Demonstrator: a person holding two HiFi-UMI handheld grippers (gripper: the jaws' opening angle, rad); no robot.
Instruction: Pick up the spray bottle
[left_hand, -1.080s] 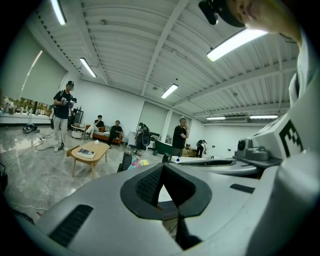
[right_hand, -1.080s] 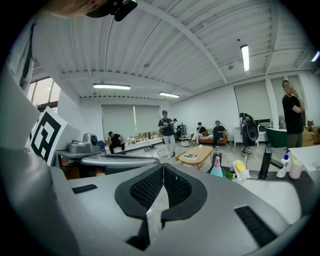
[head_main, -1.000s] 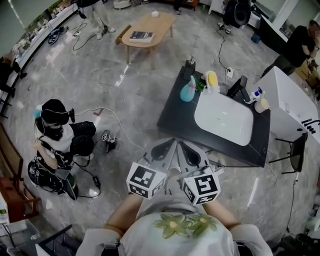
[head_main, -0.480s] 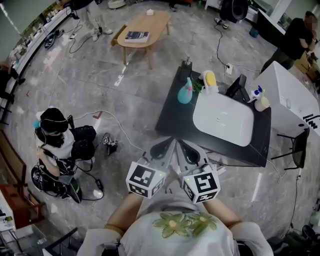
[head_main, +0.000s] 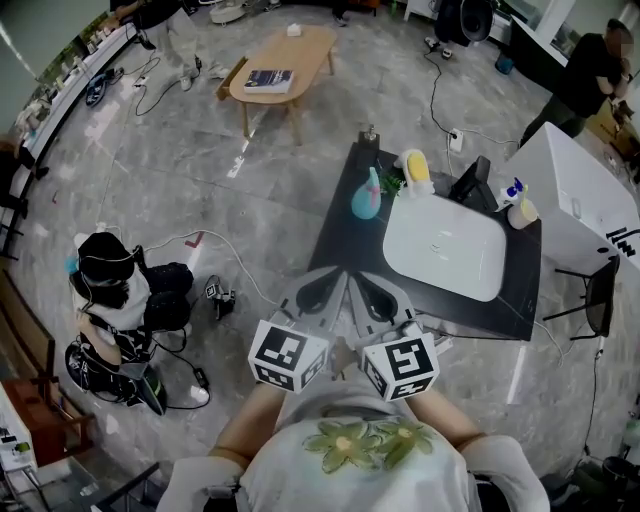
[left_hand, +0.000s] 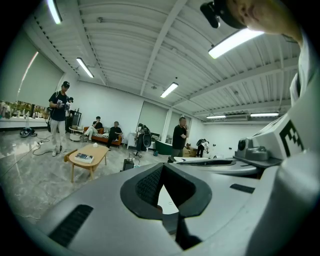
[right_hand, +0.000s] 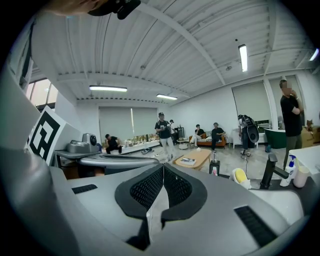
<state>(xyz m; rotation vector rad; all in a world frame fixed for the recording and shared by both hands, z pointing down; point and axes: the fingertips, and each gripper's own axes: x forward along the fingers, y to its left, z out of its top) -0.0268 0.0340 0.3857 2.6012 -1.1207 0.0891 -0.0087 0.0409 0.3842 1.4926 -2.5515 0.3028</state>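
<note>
Teal pear-shaped plastic spray bottle (head_main: 366, 196): upright near far-left corner of black rectangular tabletop (head_main: 345, 240), just left of white oval sink basin (head_main: 445, 245). Untouched, well apart from both claws.

Left claw (left_hand: 161, 167): closed, pad tips meeting, nothing gripped. Right claw (right_hand: 163, 167): same, ribbed black pads pressed together, empty. Both side by side low in head view, close to torso, short of tabletop's near edge, aimed toward it. Square-marker cubes on top, left (head_main: 287, 355) and right (head_main: 402, 367).

Also on tabletop:
- yellow rounded item (head_main: 416, 165) on white base, just right of spray bottle, with small green thing (head_main: 393, 180) between them
- black faucet (head_main: 472, 178) behind basin
- small white bottle with blue top (head_main: 513, 189) touching or just beside cream cup (head_main: 522, 212), far-right corner

Beyond tabletop: oval wooden coffee table (head_main: 300, 50) carrying a book (head_main: 268, 78). Seated person in black headgear (head_main: 110, 285) on grey marble floor (head_main: 250, 200), left side, cables nearby. White cabinet (head_main: 575, 210) right of tabletop.
</note>
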